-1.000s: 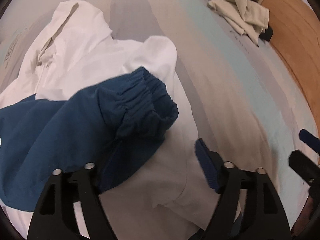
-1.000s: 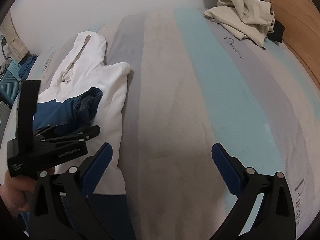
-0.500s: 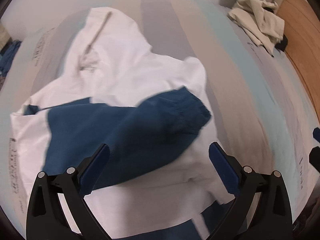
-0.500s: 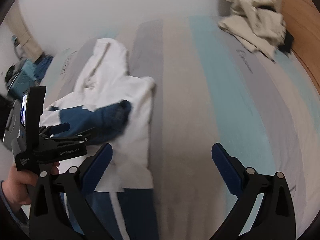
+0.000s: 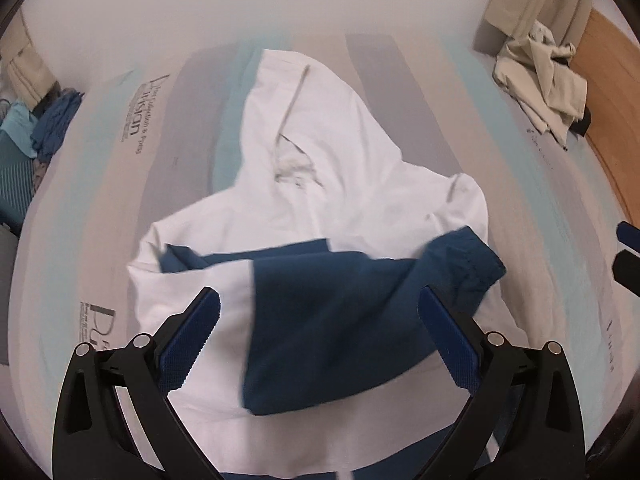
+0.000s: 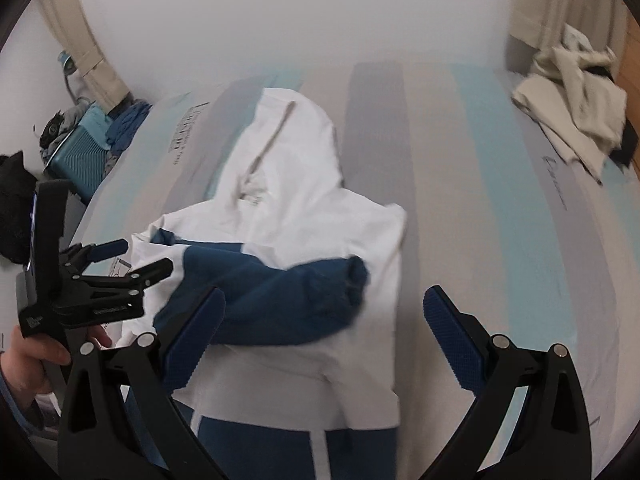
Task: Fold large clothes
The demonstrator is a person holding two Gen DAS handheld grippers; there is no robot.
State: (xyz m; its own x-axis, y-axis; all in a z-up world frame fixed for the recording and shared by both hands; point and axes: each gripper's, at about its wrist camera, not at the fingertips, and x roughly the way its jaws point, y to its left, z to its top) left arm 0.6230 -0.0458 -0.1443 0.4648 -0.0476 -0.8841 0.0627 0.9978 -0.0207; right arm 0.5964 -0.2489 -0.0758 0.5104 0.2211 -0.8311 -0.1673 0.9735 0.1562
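Note:
A white and navy hooded jacket (image 5: 332,184) lies flat on the striped bed, hood away from me. Its navy sleeve (image 5: 352,312) is folded across the white chest, cuff to the right. The jacket also shows in the right wrist view (image 6: 296,216), with the sleeve (image 6: 272,300) across it. My left gripper (image 5: 320,336) is open and empty above the sleeve. It also shows in the right wrist view (image 6: 120,260), held at the jacket's left edge. My right gripper (image 6: 324,332) is open and empty above the jacket's lower right part.
The striped bedspread (image 6: 480,200) spreads wide to the right of the jacket. A heap of beige clothes (image 6: 576,96) lies at the far right corner by a wooden headboard (image 5: 612,92). A teal suitcase (image 6: 80,156) and blue clothes stand left of the bed.
My left gripper let go of the navy sleeve, which now lies across the chest, and opened and pulled back. Both cameras have risen and drawn back from the jacket.

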